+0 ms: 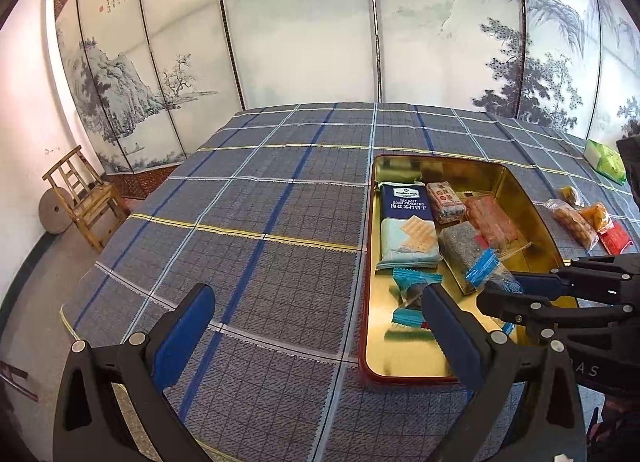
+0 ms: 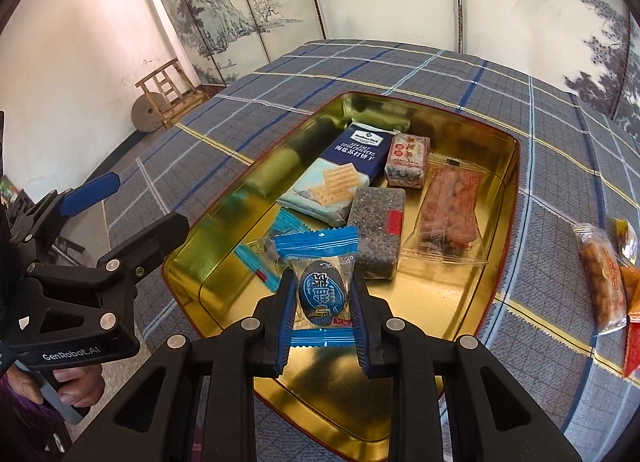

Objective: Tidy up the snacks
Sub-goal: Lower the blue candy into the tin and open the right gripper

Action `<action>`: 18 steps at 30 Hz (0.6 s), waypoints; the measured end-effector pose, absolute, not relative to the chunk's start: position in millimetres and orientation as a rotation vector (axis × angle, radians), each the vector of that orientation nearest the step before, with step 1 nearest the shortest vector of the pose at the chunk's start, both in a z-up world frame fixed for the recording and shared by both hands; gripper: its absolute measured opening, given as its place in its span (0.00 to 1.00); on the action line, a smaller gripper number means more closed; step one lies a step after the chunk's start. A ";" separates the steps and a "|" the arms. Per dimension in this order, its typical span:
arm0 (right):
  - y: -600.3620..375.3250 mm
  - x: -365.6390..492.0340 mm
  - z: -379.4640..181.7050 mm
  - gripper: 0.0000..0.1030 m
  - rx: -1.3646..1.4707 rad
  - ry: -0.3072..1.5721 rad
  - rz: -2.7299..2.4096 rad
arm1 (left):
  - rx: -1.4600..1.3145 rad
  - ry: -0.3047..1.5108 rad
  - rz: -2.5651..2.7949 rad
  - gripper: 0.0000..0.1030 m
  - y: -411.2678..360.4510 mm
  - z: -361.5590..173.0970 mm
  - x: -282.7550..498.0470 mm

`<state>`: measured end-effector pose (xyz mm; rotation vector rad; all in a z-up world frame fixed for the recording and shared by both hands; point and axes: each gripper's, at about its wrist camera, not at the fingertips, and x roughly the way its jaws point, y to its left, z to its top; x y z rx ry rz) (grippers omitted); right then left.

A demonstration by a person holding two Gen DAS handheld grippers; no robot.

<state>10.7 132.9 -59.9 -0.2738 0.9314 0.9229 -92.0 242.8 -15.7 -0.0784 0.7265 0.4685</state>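
A gold tin tray (image 2: 500,198) with a red rim lies on the plaid tablecloth; its near rim (image 1: 372,346) shows in the left wrist view. Inside lie a soda cracker pack (image 2: 344,178), a grey seed bar (image 2: 378,222), a reddish snack bag (image 2: 450,210), a small patterned packet (image 2: 408,160) and a blue candy (image 1: 408,296). My right gripper (image 2: 323,312) is shut on a blue-wrapped candy (image 2: 320,286), hanging over the tray's near part. The same candy (image 1: 482,266) and the right gripper (image 1: 504,290) appear from the side in the left wrist view. My left gripper (image 1: 316,332) stands open beside the tray's left rim, nothing between its fingers.
Loose snacks lie on the cloth right of the tray: a peanut bag (image 2: 602,274), orange and red packets (image 1: 608,226) and a green bag (image 1: 606,160). A wooden chair (image 1: 82,196) and a round stone stand on the floor at the left. A painted screen stands behind the table.
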 end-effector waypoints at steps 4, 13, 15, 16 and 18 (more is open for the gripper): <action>136.9 9.4 -60.6 0.26 -0.282 0.934 0.926 | -0.084 0.727 0.470 0.99 246.4 -18.4 -92.9; 146.7 9.6 -64.1 0.26 -0.297 0.945 0.925 | -0.094 0.722 0.473 0.99 251.8 -22.5 -95.0; 148.7 9.1 -64.2 0.26 -0.300 0.946 0.926 | -0.093 0.717 0.474 0.99 252.2 -22.3 -96.1; 150.0 9.1 -64.3 0.26 -0.301 0.946 0.926 | -0.091 0.714 0.477 0.99 252.4 -22.5 -96.4; 152.0 8.9 -64.3 0.26 -0.302 0.944 0.926 | -0.092 0.710 0.479 0.99 253.6 -22.8 -97.7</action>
